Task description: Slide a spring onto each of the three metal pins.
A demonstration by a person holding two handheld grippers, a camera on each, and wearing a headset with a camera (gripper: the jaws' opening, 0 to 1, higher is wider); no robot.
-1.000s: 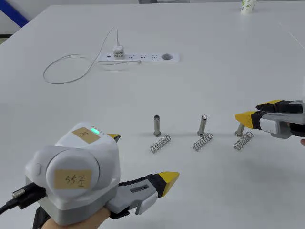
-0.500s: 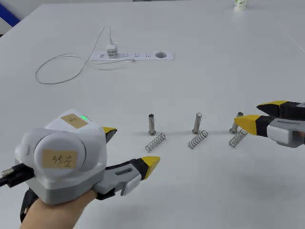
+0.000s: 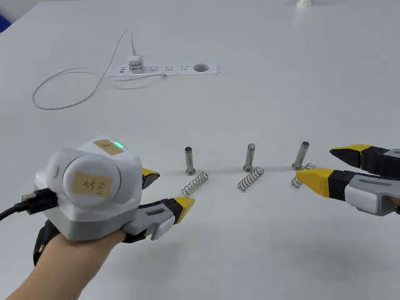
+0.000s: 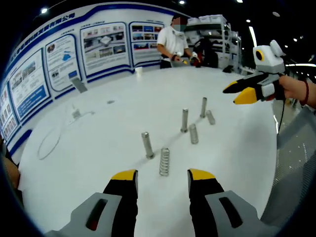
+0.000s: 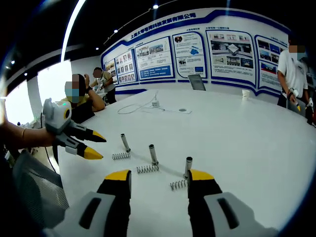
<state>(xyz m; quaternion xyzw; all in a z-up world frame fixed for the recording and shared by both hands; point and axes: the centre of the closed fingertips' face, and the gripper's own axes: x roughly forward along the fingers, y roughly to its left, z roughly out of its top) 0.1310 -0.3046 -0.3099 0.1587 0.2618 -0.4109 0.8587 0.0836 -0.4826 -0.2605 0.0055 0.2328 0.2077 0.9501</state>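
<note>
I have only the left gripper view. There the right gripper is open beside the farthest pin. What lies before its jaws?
Observer: In the right gripper view a spring lies flat between the open tips of the right gripper, beside the pin nearest to it.
Operator: Does a tip touch it?
Observer: In the head view the lower tip covers the spring's end; contact I cannot tell.
Operator: The cable at my left?
Observer: It runs from a plug in a white power strip beyond the pins.
</note>
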